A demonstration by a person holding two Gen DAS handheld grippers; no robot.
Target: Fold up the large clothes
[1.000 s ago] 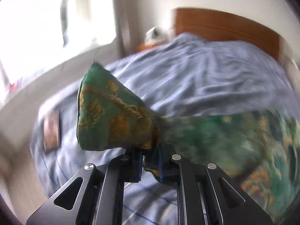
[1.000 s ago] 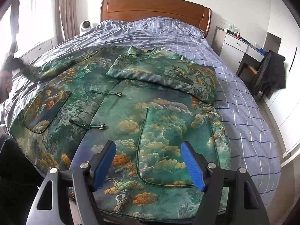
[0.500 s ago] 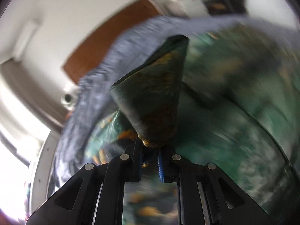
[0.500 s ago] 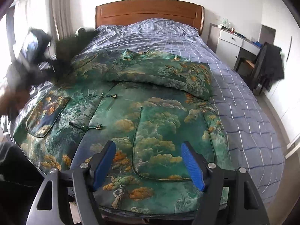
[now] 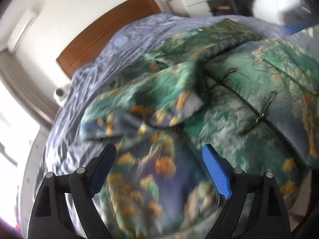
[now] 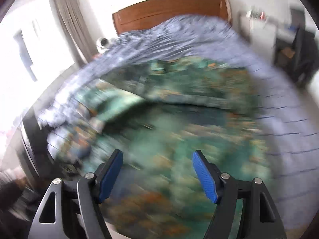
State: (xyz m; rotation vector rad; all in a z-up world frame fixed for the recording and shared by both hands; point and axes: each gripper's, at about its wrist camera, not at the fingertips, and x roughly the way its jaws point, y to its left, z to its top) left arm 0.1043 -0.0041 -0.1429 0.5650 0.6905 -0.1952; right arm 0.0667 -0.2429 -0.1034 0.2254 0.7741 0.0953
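Folding step: left gripper [image 5: 159,169] fingers have just been opening, nothing between them, so the sleeve [image 5: 151,99] lies across the jacket [image 5: 249,103] on the bed [image 5: 123,47]. Right gripper [image 6: 156,175] open, empty.

Both wrist views look steeply down the bed [image 6: 269,83] toward its wooden headboard [image 6: 171,10]. The left view sits close over the green brocade jacket [image 5: 249,91], rolled sideways; the right view is blurred.

Green brocade jacket [image 5: 229,107] with orange clouds fills mid-frame, spread on the bed, sleeve [image 5: 151,97] folded across its front.
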